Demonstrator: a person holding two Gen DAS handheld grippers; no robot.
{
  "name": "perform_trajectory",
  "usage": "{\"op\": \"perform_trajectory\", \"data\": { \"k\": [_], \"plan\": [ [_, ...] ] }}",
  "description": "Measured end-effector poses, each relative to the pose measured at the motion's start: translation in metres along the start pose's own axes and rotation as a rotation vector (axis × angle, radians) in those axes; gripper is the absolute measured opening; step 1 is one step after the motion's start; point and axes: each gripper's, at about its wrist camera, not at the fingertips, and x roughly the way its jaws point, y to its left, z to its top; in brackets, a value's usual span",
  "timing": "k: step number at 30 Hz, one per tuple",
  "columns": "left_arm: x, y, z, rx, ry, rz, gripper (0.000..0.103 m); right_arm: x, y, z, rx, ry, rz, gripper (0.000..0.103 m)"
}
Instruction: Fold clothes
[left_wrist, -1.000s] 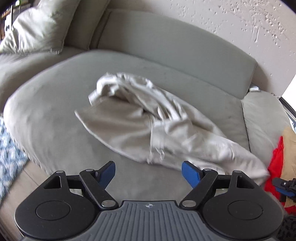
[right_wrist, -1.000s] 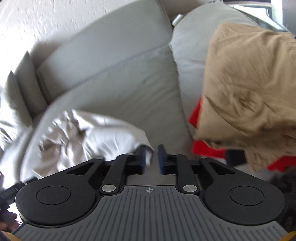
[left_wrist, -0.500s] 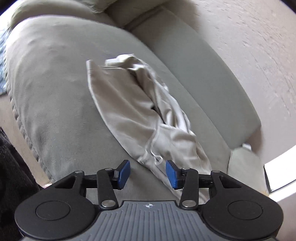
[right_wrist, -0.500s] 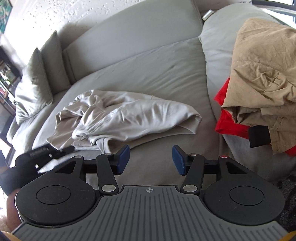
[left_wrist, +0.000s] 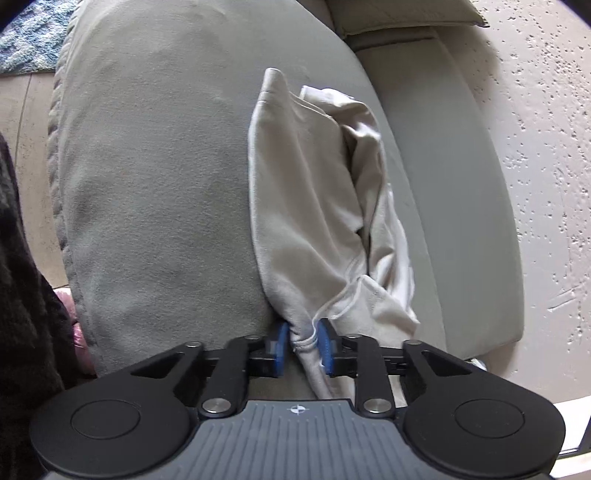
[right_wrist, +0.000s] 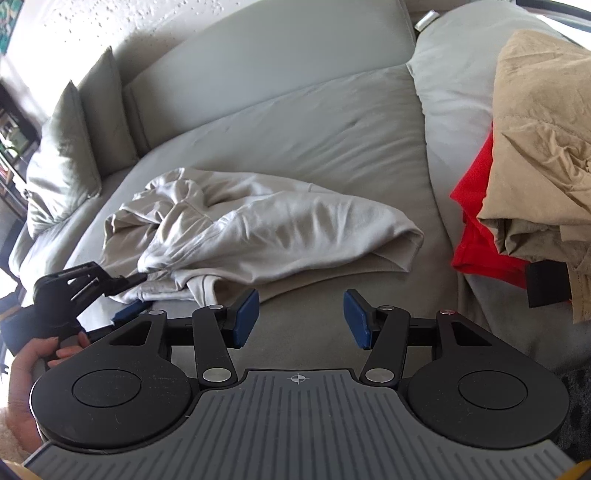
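Note:
A crumpled pale grey garment (left_wrist: 317, 206) lies on the grey sofa seat (left_wrist: 155, 177). My left gripper (left_wrist: 303, 341) is shut on the garment's near hem, which is bunched between its blue pads. In the right wrist view the same garment (right_wrist: 258, 229) lies spread across the seat, and the left gripper (right_wrist: 129, 295) shows at its left edge, held by a hand. My right gripper (right_wrist: 301, 317) is open and empty, hovering over bare cushion just in front of the garment.
A pile of tan cloth (right_wrist: 539, 155) over red cloth (right_wrist: 476, 229) sits on the sofa's right section. Cushions (right_wrist: 62, 162) lean at the back left. A blue patterned rug (left_wrist: 29, 40) lies on the floor beyond the seat edge.
My left gripper has moved onto the garment's hem and shut on it. My right gripper has let go of the garment, opened wider and drawn back slightly.

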Motion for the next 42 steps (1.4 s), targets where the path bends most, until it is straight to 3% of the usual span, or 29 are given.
{"op": "perform_trajectory", "data": {
  "k": [4, 10, 14, 17, 20, 22, 24, 25, 29, 33, 34, 37, 39, 42],
  "plan": [
    [-0.001, 0.007, 0.005, 0.046, -0.001, -0.01, 0.01, 0.001, 0.007, 0.009, -0.069, -0.022, -0.01, 0.058],
    [-0.02, -0.005, 0.016, 0.177, -0.041, -0.005, 0.005, 0.03, 0.043, 0.026, -0.387, -0.06, -0.059, 0.061],
    [-0.046, -0.014, 0.028, 0.264, -0.098, -0.027, 0.003, 0.051, 0.073, 0.029, -0.568, -0.04, 0.033, 0.061],
    [-0.069, -0.018, 0.04, 0.309, -0.173, -0.017, 0.003, 0.058, 0.088, 0.031, -0.65, -0.067, -0.007, 0.064],
    [-0.086, -0.017, 0.056, 0.344, -0.238, 0.026, 0.003, 0.052, 0.076, 0.04, -0.551, -0.099, -0.022, 0.075],
    [-0.089, -0.011, 0.063, 0.347, -0.24, 0.023, 0.003, 0.048, 0.058, 0.045, -0.425, -0.095, -0.005, 0.075],
    [-0.083, -0.002, 0.067, 0.334, -0.206, -0.006, 0.002, 0.046, 0.049, 0.046, -0.352, -0.062, 0.084, 0.072],
    [-0.087, 0.001, 0.063, 0.346, -0.214, -0.01, 0.002, 0.047, 0.052, 0.041, -0.37, -0.037, 0.148, 0.065],
    [-0.093, 0.006, 0.052, 0.419, -0.251, -0.011, 0.002, 0.046, 0.106, 0.006, -0.646, -0.035, 0.274, 0.062],
    [-0.09, 0.015, 0.057, 0.399, -0.242, -0.006, 0.002, 0.062, 0.15, -0.017, -0.865, -0.05, 0.254, 0.064],
    [-0.09, 0.018, 0.059, 0.381, -0.236, -0.008, 0.002, 0.067, 0.155, -0.021, -0.902, -0.041, 0.25, 0.061],
    [-0.089, 0.027, 0.064, 0.319, -0.215, -0.013, 0.002, 0.08, 0.165, -0.023, -0.955, 0.034, 0.217, 0.008],
    [-0.089, 0.028, 0.065, 0.309, -0.215, -0.009, 0.002, 0.073, 0.158, -0.011, -0.88, 0.012, 0.208, 0.007],
    [-0.09, 0.028, 0.064, 0.317, -0.219, -0.004, 0.002, 0.046, 0.132, 0.025, -0.706, -0.173, 0.064, 0.005]
  ]
}}
